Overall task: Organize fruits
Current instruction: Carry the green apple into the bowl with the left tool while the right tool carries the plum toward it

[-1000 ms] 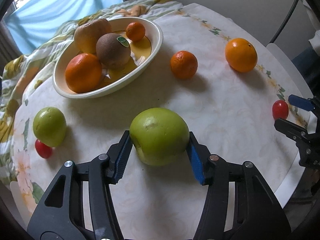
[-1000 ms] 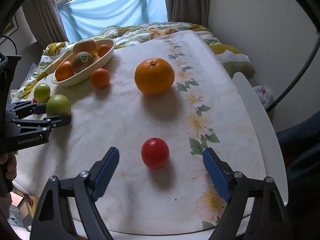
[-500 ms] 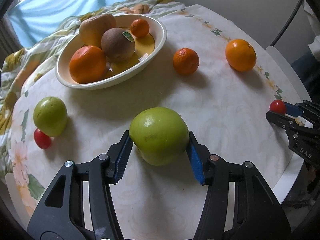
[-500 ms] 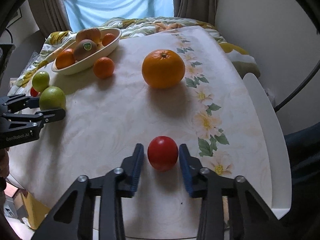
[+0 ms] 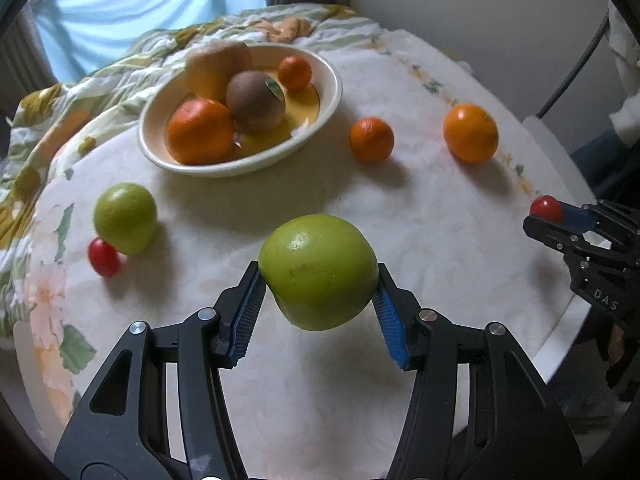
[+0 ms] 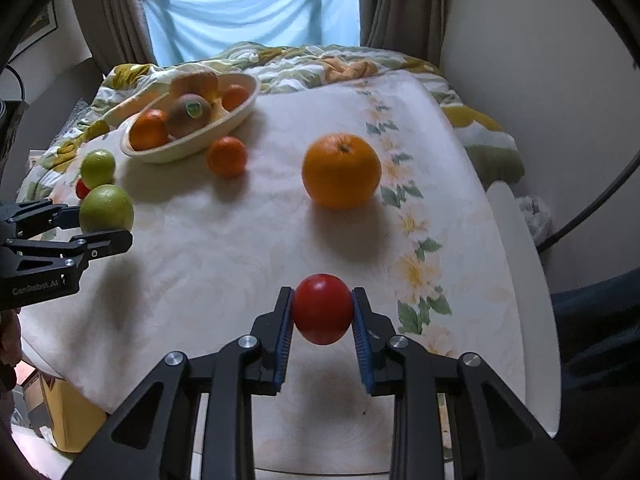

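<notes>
Above the flowered tablecloth (image 5: 420,220), the left gripper (image 5: 319,300) clamps a green apple (image 5: 318,270) while the right gripper (image 6: 322,320) pinches a red tomato (image 6: 322,307), both lifted clear; next, seemingly, each must be carried to the half-full bowl (image 5: 328,100) beyond the loose oranges.

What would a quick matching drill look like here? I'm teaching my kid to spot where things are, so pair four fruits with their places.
Things:
1. big green apple
2. red tomato
3. kiwi
4. large orange

Places:
A. lying in the bowl
B. clamped in the right gripper
C. resting alone on the tablecloth
D. clamped in the left gripper

Pairs: 1-D, 2-B, 3-A, 4-C
</notes>
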### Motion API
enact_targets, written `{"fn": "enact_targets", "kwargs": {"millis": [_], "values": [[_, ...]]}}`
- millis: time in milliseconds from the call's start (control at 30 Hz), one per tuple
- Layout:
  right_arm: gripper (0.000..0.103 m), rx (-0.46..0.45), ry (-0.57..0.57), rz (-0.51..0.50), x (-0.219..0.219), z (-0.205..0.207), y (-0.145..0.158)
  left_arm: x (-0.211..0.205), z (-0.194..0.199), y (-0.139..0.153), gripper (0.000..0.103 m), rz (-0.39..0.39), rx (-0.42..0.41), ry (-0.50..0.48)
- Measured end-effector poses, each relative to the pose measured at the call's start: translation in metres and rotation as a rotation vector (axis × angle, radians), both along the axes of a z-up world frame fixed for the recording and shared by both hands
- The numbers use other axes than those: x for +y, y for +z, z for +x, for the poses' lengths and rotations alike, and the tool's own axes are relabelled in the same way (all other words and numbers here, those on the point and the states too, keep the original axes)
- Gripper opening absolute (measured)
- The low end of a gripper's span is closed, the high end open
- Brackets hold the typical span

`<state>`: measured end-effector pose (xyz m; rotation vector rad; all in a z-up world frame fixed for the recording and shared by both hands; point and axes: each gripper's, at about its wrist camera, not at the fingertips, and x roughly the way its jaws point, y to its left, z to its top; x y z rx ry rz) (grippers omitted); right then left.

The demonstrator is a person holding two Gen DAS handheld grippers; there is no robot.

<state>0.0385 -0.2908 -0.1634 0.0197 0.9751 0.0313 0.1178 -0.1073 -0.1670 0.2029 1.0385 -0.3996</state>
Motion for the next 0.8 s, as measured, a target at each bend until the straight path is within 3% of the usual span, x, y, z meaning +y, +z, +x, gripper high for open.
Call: {"fn": "enact_targets", "kwargs": {"millis": [433, 800], "values": [[0.026, -0.087, 0.124, 0.033, 0.016, 0.023, 0.067, 0.02, -0.007, 0.078, 0.06, -0.038, -0.11, 0.118], [0.026, -0.116, 0.213, 0.072, 0.036, 0.07, 0.096, 0.053, 0.026, 0.113, 0.06, -0.073, -0.194, 0.233]]}}
